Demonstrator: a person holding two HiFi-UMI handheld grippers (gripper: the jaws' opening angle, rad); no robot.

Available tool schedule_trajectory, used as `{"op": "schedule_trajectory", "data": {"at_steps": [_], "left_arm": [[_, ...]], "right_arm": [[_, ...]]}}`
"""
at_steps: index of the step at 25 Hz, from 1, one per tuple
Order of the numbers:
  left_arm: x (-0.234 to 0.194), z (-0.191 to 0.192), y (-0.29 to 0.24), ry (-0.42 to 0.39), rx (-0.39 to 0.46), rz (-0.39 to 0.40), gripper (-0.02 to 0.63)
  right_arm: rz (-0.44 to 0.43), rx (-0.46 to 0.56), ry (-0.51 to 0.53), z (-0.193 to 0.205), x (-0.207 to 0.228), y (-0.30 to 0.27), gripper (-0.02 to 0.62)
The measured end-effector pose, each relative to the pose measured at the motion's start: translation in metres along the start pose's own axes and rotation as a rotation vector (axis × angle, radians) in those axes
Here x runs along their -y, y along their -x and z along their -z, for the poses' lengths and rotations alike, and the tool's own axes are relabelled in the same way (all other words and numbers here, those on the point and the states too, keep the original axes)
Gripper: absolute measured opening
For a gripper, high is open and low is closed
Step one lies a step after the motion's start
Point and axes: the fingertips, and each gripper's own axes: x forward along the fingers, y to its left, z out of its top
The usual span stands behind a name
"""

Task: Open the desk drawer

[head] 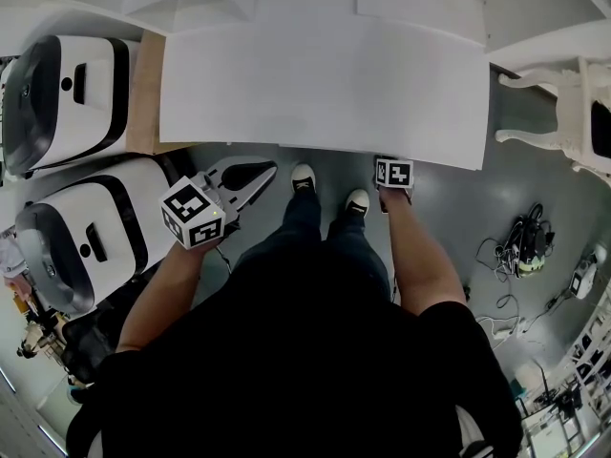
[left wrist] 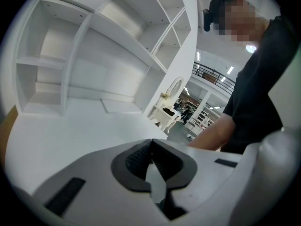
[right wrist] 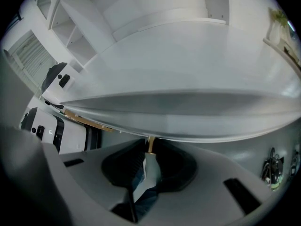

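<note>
The white desk (head: 325,84) fills the upper middle of the head view, and its drawer front is hidden under the top's near edge. My right gripper (right wrist: 149,145) reaches under that edge (right wrist: 188,124). Only its marker cube (head: 394,173) shows in the head view. Its jaws are shut on a small white drawer knob (right wrist: 151,166) with a brass stem (right wrist: 150,144). My left gripper (head: 270,170) hovers in front of the desk's left part, apart from it. Its jaws (left wrist: 151,142) are shut with nothing between them.
Two white and black machines (head: 67,93) (head: 91,232) stand left of the desk. A white ornate chair (head: 573,113) is at the right, with cables (head: 525,241) on the grey floor. White shelves (left wrist: 108,36) rise behind the desk. The person's shoes (head: 304,177) are by the desk edge.
</note>
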Motion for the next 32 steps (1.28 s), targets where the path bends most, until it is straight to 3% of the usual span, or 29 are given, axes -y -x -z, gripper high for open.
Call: {"op": "schedule_trajectory", "data": {"at_steps": [18, 32], "left_arm": [[0.019, 0.014, -0.009, 0.004, -0.015, 0.043, 0.009], [0.043, 0.029, -0.032, -0.025, -0.066, 0.108, 0.009]], "right_arm": [[-0.024, -0.04, 0.01, 0.053, -0.014, 0.012, 0.074], [-0.04, -0.011, 0.009, 0.085, -0.022, 0.018, 0.074]]}}
